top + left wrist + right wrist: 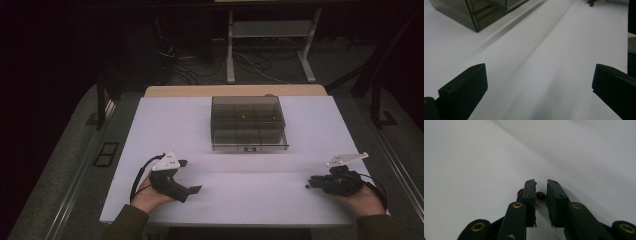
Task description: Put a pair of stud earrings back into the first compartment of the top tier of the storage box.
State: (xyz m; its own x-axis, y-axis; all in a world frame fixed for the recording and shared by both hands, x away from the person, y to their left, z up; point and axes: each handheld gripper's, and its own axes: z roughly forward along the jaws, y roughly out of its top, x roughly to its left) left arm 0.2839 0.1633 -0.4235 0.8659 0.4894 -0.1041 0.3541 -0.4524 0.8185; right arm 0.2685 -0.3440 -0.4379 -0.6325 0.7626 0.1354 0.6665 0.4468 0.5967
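**Two tools low on the near bench, a red bead at the right one**

The white bench [225, 165] lies bare between the hands. At near left, the left tool [190, 176] is spread wide, holding nothing. The clear box [248, 123] sits at the far middle. At near right, the right tool [541, 185] is nearly clenched, a small red bead [540, 195] between its jaws; whether it is pinched I cannot tell.

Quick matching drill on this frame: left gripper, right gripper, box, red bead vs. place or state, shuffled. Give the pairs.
1. left gripper
2. right gripper
3. box
4. red bead

a. far middle of the table
b. jaws wide apart, nothing between them
c. between the right gripper's jaws
d. jaws closed on a small thing

Pairs: 1-b, 2-d, 3-a, 4-c
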